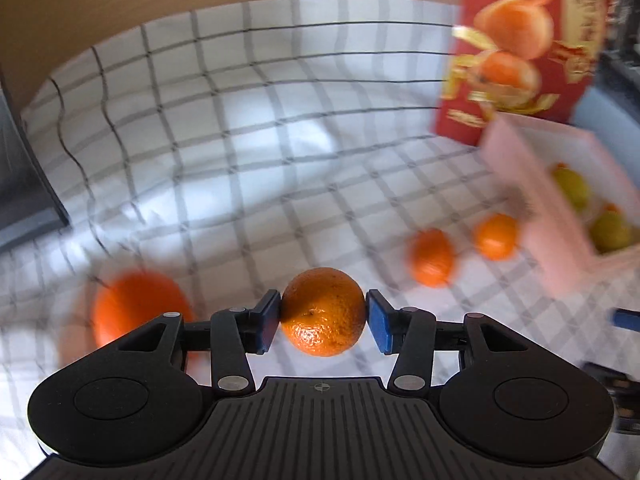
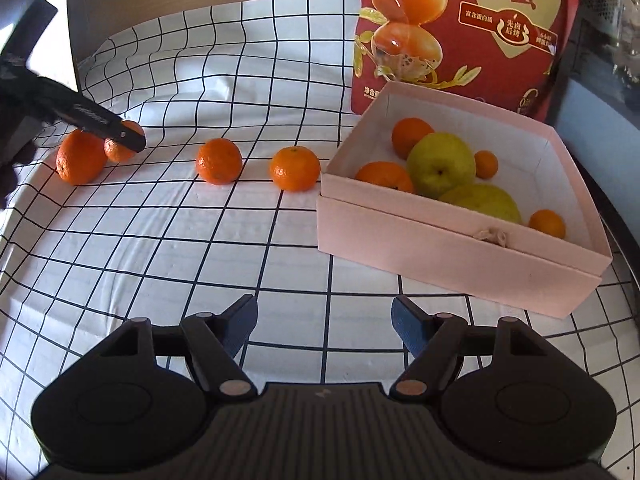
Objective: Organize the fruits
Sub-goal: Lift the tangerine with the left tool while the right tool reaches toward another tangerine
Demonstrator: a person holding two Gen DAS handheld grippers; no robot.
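My left gripper is shut on a tangerine, its blue pads pressing both sides, lifted above the checked cloth. In the right wrist view this held tangerine shows at far left under a black finger, next to a larger tangerine on the cloth. Two more loose tangerines lie left of the pink box, which holds several tangerines and two yellow-green fruits. My right gripper stands open over the cloth, nothing between its fingers.
A red snack bag stands behind the box. A checked cloth covers the table, with a wooden surface beyond its far edge. A dark object sits at the left edge in the left wrist view.
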